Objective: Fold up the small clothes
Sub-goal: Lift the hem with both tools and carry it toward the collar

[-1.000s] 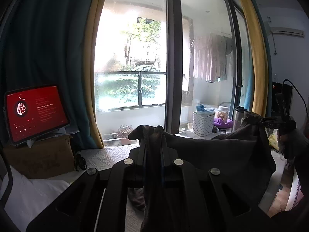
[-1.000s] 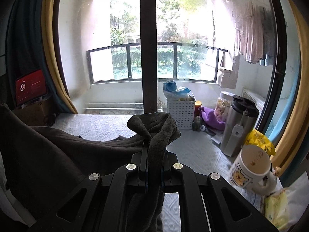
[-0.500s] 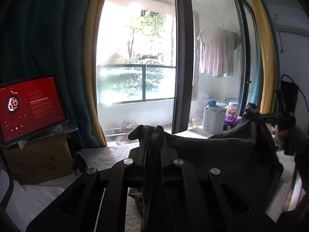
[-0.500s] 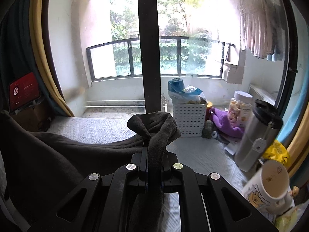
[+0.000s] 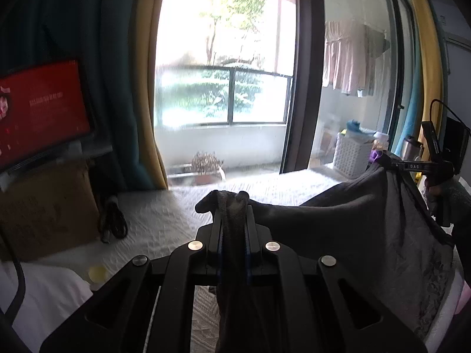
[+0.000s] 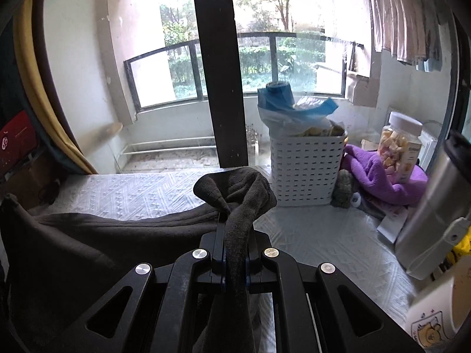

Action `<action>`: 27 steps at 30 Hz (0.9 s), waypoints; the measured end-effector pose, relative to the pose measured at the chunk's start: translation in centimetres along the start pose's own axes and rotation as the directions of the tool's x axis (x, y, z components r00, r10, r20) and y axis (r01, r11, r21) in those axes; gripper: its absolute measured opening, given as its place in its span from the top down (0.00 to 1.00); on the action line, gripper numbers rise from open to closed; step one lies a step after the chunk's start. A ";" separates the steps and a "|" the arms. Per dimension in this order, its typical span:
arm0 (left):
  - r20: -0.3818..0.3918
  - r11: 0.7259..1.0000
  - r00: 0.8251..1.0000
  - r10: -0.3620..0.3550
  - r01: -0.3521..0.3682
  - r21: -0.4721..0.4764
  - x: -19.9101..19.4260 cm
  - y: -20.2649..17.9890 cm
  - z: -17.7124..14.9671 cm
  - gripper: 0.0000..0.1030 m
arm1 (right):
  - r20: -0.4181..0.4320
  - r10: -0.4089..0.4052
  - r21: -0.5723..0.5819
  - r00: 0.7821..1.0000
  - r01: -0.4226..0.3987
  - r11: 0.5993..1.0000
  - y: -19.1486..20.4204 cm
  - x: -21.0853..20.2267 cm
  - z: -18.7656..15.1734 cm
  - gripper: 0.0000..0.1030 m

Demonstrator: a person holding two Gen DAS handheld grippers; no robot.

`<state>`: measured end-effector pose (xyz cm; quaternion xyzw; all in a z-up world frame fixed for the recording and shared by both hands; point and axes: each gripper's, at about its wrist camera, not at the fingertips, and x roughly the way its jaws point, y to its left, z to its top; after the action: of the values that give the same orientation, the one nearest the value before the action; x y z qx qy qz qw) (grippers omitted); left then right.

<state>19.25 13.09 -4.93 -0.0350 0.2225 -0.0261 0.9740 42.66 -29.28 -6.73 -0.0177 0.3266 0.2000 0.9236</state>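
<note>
My left gripper (image 5: 232, 206) is clamped on one bunched corner of a dark grey garment (image 5: 353, 235), and my right gripper (image 6: 235, 214) is clamped on another corner of it, the cloth bulging out above each pair of fingers. The garment hangs stretched between the two, sagging in the middle above the desk (image 6: 132, 188), which is covered with a white textured cloth. From the left wrist view I see my right hand (image 5: 441, 197) at the far right, holding its gripper with the fabric draped below it. Beyond the right gripper stand a white perforated basket (image 6: 306, 170), a purple cloth (image 6: 379, 176), a clear jar (image 6: 400, 144) and a steel flask (image 6: 435, 206). A red-lit tablet (image 5: 41, 108) sits on a cardboard box (image 5: 44, 206) to the left.
</note>
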 end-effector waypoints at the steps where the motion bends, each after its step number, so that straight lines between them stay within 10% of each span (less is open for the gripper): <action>1: -0.012 1.000 1.000 0.000 0.000 -0.003 0.4 0.1 -0.3 0.91 | -0.006 -0.005 -0.001 1.000 0.005 1.000 0.0 0.6 -0.1 0.92; 27: -0.346 0.996 0.937 -0.053 0.027 -0.081 -0.4 -1.3 -5.8 0.89 | -0.112 -0.084 -0.016 0.990 0.083 0.996 -0.6 1.8 -3.8 0.92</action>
<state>16.29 11.49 -9.84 -0.0708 0.3912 -0.0433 0.9165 41.93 -29.84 -10.85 -0.0480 0.3761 0.1619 0.9111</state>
